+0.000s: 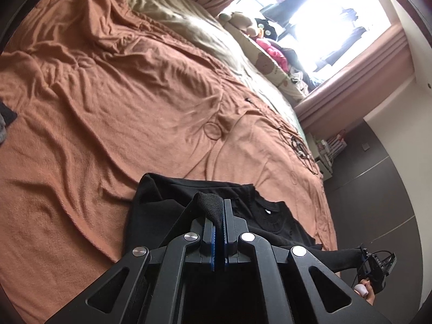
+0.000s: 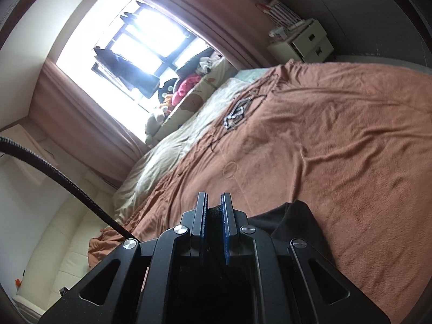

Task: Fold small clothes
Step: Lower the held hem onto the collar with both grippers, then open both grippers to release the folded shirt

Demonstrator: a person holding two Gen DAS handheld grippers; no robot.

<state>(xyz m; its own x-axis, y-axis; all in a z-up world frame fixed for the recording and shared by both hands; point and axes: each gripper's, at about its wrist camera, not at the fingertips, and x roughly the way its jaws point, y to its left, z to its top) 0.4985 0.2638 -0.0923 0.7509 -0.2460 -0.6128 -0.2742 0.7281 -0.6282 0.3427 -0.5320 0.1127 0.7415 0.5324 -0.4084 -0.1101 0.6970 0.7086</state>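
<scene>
A black garment point(image 1: 256, 210) lies partly folded on the orange blanket point(image 1: 108, 108) near the bed's front edge. My left gripper point(image 1: 219, 205) is shut on a bunched edge of this black cloth, which bulges out past the fingertips. In the right wrist view, my right gripper point(image 2: 214, 202) is shut on another fold of the black garment point(image 2: 291, 221), with dark fabric pinched between the blue pads. At the lower right of the left wrist view, the other gripper point(image 1: 375, 267) appears with a person's hand point(image 1: 363, 291) on it.
The orange blanket point(image 2: 337, 148) covers most of the bed, with a beige sheet point(image 1: 194, 27) beyond it. A hair tie point(image 1: 212, 129) and a tangle of cables point(image 2: 237, 113) lie on the blanket. Plush toys point(image 1: 243, 19) line the window; white drawers point(image 2: 305, 40) stand past the bed.
</scene>
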